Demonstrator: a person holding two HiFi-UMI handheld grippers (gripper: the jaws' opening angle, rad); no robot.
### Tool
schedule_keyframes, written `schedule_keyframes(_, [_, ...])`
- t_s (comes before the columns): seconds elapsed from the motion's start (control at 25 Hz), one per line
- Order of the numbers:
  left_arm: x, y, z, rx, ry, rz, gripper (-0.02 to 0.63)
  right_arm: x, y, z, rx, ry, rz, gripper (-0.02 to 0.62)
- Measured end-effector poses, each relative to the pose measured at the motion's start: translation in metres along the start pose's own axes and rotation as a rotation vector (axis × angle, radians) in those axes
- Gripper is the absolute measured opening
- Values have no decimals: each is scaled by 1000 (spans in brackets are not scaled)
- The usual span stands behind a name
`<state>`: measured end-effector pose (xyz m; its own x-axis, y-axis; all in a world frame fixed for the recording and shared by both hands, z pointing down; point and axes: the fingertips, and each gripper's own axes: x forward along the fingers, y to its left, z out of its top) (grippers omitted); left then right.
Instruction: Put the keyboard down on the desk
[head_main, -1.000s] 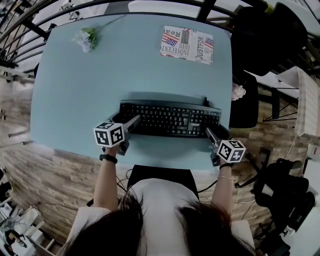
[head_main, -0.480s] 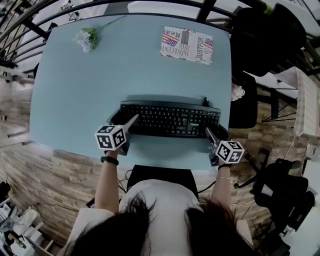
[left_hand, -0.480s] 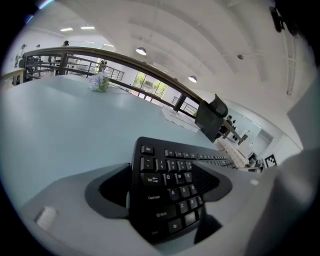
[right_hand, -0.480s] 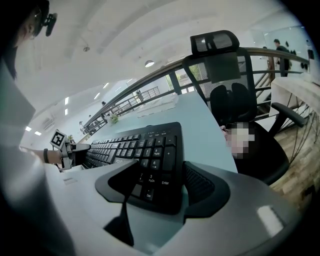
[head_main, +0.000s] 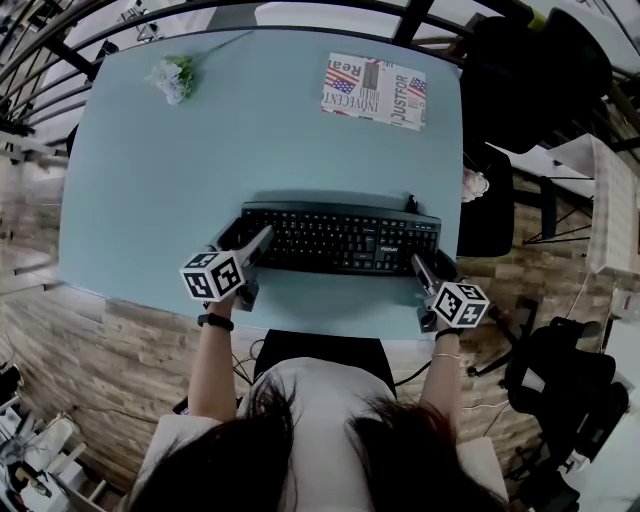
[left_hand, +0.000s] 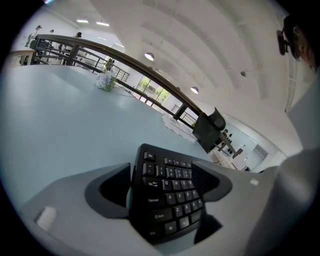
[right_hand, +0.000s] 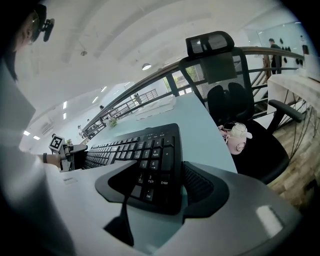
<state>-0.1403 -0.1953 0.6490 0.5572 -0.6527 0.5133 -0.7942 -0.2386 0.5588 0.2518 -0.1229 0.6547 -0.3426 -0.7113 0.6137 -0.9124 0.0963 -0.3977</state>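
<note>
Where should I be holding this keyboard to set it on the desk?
By its two short ends, one gripper per end, from the near side. The keyboard is long, thin and flat; the left gripper and right gripper clamp it so, which should hold it level.

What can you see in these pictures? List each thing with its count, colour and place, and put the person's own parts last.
keyboard: 1, black, near edge of the desk, an end in each gripper
desk: 1, pale blue, centre
flower: 1, white, far left corner of the desk
printed box: 1, white with red and blue, far right of the desk
chair: 1, black, right of the desk
toy: 1, pink and white, on the chair seat
railing: 1, dark, beyond the desk
left gripper: 1, grey, jaws on the keyboard's left end
right gripper: 1, grey, jaws on the keyboard's right end
</note>
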Motion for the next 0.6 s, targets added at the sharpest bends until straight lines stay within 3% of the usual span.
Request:
schedule_keyframes(0.24, [-8, -6, 18, -16, -71, -27, 411, -3, 3, 7, -19, -26, -13, 267])
schedule_keyframes(0.6, [-18, -29, 43, 34, -128, -72, 411, -14, 14, 35, -84, -92, -22, 267])
